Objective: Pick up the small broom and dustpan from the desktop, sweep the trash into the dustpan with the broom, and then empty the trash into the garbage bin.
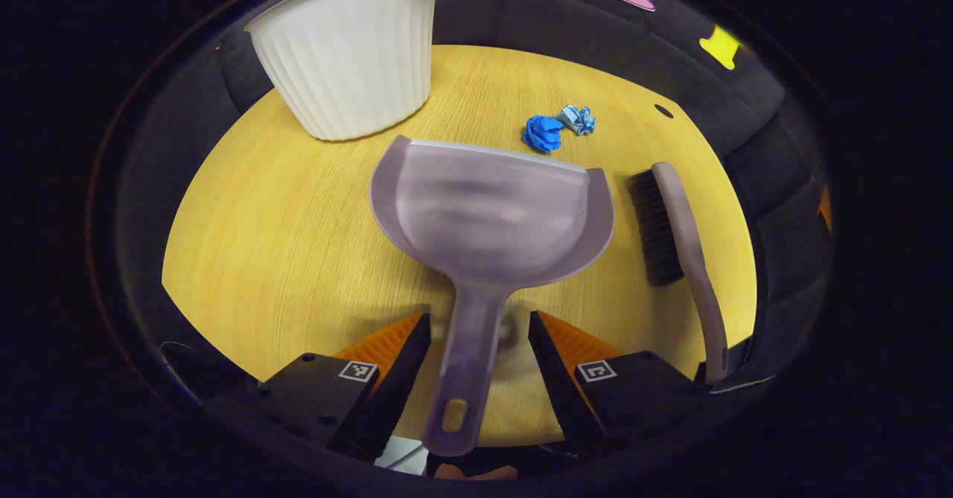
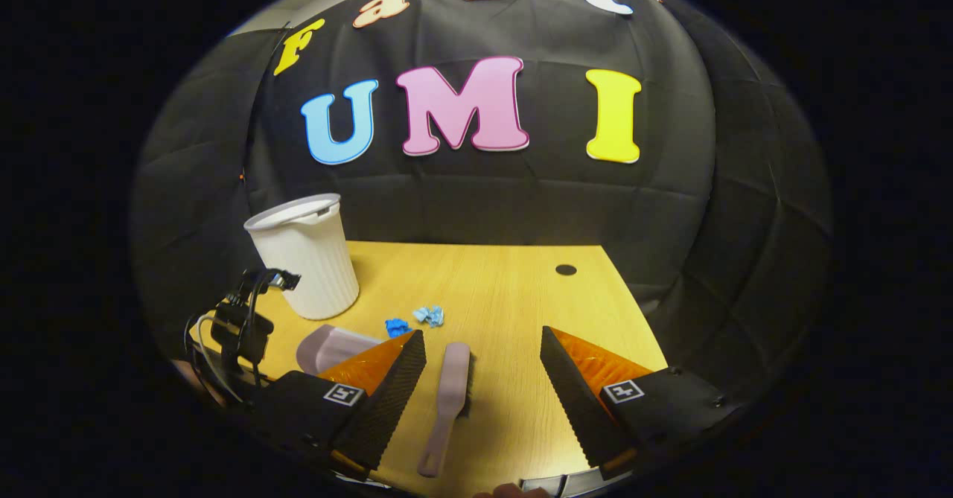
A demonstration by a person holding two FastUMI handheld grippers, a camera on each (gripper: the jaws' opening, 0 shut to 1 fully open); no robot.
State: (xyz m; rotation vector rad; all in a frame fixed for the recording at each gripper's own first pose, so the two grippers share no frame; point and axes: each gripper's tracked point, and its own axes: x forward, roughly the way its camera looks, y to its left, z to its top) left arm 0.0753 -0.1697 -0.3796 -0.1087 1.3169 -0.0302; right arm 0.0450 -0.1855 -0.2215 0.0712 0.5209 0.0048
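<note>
Fingers of left gripper (image 1: pixel 480 338) straddle dustpan (image 1: pixel 491 215) handle, untouched; right gripper (image 2: pixel 484 371) gapes wide above broom (image 2: pixel 449 394).

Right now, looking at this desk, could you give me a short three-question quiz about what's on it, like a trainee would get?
1. True or false: the left hand-held gripper has its fingers apart on either side of the dustpan handle.
2. How many crumpled paper scraps lie on the desk? A) one B) two C) four
3. Fill in: the small broom lies between the fingers of the ____ hand-held gripper.

Key: 1 true. 2 B; both are blue and lie just past the dustpan's front lip, near the white garbage bin. 3 right.
</note>
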